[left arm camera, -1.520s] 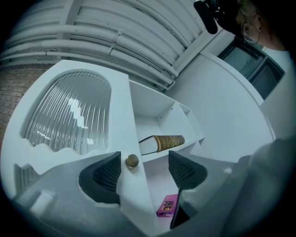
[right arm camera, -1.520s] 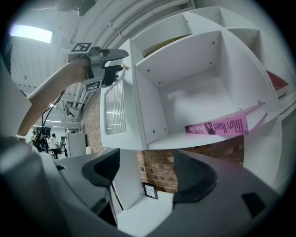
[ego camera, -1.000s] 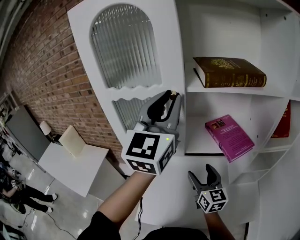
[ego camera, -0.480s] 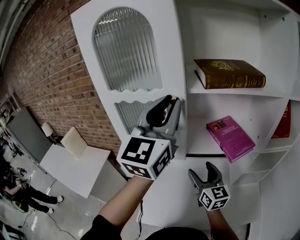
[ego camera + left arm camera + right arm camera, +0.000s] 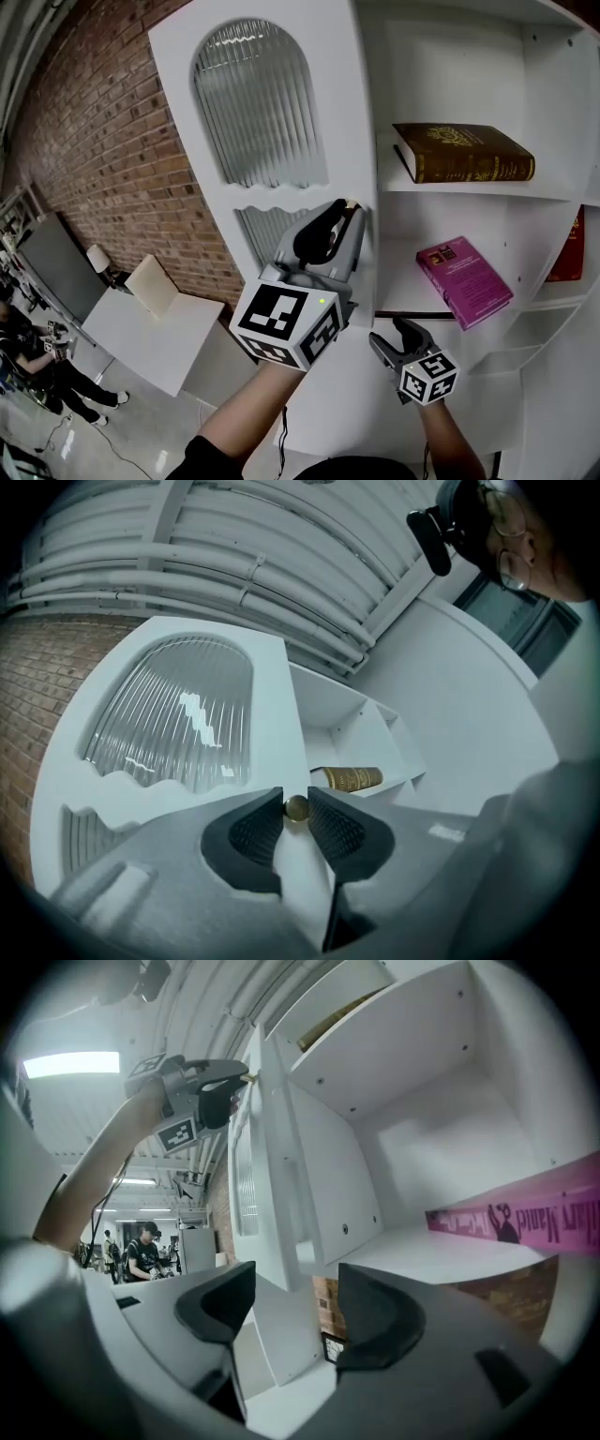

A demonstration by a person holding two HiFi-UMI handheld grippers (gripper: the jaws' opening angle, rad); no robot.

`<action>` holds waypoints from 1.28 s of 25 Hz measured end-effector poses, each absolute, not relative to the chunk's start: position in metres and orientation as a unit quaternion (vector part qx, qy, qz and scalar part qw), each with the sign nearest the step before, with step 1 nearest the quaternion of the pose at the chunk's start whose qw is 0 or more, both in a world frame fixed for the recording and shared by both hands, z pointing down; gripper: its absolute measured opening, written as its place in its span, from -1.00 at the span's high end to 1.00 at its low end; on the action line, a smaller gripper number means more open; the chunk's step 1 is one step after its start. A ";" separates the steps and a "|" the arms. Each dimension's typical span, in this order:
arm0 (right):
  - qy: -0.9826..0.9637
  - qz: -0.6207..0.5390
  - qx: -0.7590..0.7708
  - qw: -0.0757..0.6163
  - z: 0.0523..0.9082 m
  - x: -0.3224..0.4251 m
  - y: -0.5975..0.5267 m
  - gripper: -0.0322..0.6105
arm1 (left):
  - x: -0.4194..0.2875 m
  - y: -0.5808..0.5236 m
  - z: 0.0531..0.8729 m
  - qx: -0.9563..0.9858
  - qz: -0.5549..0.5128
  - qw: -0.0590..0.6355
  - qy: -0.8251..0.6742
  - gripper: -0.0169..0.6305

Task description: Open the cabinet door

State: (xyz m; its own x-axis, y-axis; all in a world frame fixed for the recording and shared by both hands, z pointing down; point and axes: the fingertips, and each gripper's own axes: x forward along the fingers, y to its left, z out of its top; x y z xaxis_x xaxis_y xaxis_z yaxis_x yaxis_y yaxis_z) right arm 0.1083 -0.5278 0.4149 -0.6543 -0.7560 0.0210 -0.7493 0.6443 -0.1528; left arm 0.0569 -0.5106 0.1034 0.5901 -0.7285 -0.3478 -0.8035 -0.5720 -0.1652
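Observation:
The white cabinet door [image 5: 272, 122], with ribbed glass panes, stands swung open to the left of the shelves. My left gripper [image 5: 349, 212] is shut on the door's small brass knob [image 5: 351, 203]; in the left gripper view the knob [image 5: 296, 807] sits pinched between the two pads. My right gripper [image 5: 398, 330] hangs lower, in front of the cabinet's bottom part, and its jaws are closing. In the right gripper view the lower door panel [image 5: 281, 1232] shows in the gap of that gripper [image 5: 295, 1312], but the pads touch nothing.
A brown book [image 5: 464, 153] lies on the upper shelf, a pink book [image 5: 464, 281] leans on the shelf below, and a red book [image 5: 567, 248] stands at the far right. A brick wall [image 5: 103, 141] is on the left, with a white table [image 5: 150, 328] and people below.
My right gripper has moved up and a little left toward the cabinet, and its jaws have narrowed. The left gripper has stayed on the knob.

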 end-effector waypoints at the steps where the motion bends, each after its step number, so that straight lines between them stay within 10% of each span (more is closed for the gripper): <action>1: 0.908 -0.075 -0.411 0.021 0.416 0.105 -0.530 0.05 | 0.057 -0.510 0.103 -0.878 0.121 0.155 0.436 0.67; 9: 0.927 -0.062 -0.370 0.001 0.420 0.082 -0.543 0.07 | 0.059 -0.510 0.104 -0.877 0.111 0.155 0.440 0.67; 16: 0.933 -0.044 -0.358 -0.001 0.411 0.069 -0.541 0.56 | 0.052 -0.506 0.099 -0.874 0.115 0.150 0.449 0.67; 32: 0.949 -0.055 -0.311 -0.017 0.417 0.069 -0.539 0.62 | 0.053 -0.503 0.104 -0.860 0.116 0.139 0.476 0.68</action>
